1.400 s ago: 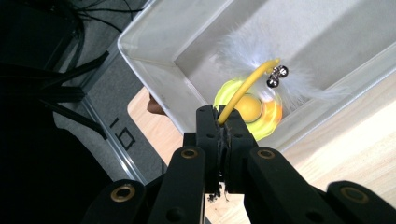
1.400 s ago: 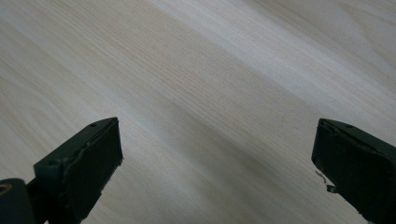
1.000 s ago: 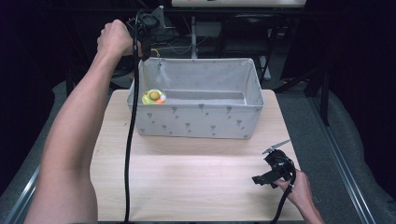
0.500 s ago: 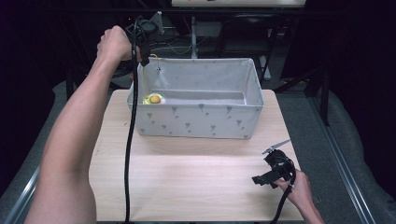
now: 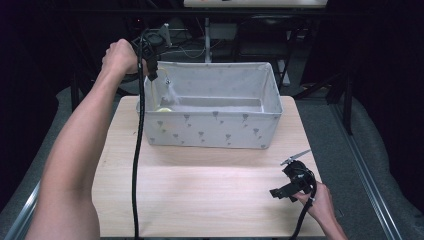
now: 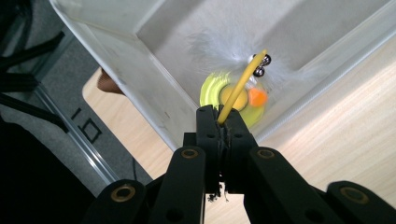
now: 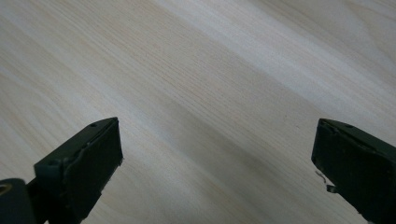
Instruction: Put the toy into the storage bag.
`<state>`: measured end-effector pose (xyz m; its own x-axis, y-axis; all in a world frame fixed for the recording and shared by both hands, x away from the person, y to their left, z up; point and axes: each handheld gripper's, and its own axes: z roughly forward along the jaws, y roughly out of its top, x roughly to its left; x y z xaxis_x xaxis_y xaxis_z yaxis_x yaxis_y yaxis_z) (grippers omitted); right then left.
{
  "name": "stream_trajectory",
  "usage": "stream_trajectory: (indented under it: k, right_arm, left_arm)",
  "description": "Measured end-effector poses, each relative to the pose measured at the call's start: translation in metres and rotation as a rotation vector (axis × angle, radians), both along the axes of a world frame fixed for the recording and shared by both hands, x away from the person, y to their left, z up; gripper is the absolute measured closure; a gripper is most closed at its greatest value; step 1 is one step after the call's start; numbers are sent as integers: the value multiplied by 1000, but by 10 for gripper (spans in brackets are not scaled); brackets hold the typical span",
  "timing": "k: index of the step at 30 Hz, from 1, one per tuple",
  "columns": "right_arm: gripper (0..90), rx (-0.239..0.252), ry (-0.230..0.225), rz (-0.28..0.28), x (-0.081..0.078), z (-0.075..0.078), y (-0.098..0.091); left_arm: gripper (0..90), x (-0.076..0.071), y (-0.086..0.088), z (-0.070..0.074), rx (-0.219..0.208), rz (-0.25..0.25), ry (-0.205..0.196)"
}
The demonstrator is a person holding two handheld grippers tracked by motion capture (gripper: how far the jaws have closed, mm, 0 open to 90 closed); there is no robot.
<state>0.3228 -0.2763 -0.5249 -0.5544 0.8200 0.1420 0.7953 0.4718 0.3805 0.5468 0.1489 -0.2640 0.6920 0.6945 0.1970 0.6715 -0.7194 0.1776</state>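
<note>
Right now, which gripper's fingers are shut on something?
The left gripper, over the grey fabric bin's left end: its fingers pinch a thin yellow stick with white feathers. The right gripper hangs wide open above the wooden table.

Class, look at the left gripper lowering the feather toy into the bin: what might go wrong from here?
1. The left gripper pinches only the thin yellow stick; it may slip or bend.
2. The feather toy hangs beside the bin wall and may snag.
3. It could land on the yellow disc.
</note>
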Motion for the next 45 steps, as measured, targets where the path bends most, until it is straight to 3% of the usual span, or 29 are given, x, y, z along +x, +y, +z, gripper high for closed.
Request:
stream_trajectory:
  k: [2,4,8,11,16,19,31,44,45]
  right_arm:
    - [16,2,-3,-1,0,0,0]
    - [16,-16,-3,6,0,1,0]
    - [16,-5,-1,2,0,0,0]
    - [16,-15,-4,5,0,0,0]
    - [16,-11,-3,0,0,0,0]
    - [16,-10,1,3,0,0,0]
    - [17,-15,-2,4,0,-1,0]
    - [17,3,9,0,0,-1,1]
    - [17,-15,8,7,0,-1,0]
  left_arm:
    - [882,0,5,-5,-26,7,19]
    - [883,-1,8,-7,-29,7,18]
    - [883,-2,14,-15,-20,13,38]
    - [883,-2,20,-19,-40,26,41]
    - [883,-3,24,-30,-21,25,69]
    - [883,-3,27,-35,-39,30,84]
    - [882,-2,35,-56,-4,51,110]
    - [879,1,36,-71,0,62,124]
    - [880,1,36,-71,-1,61,125]
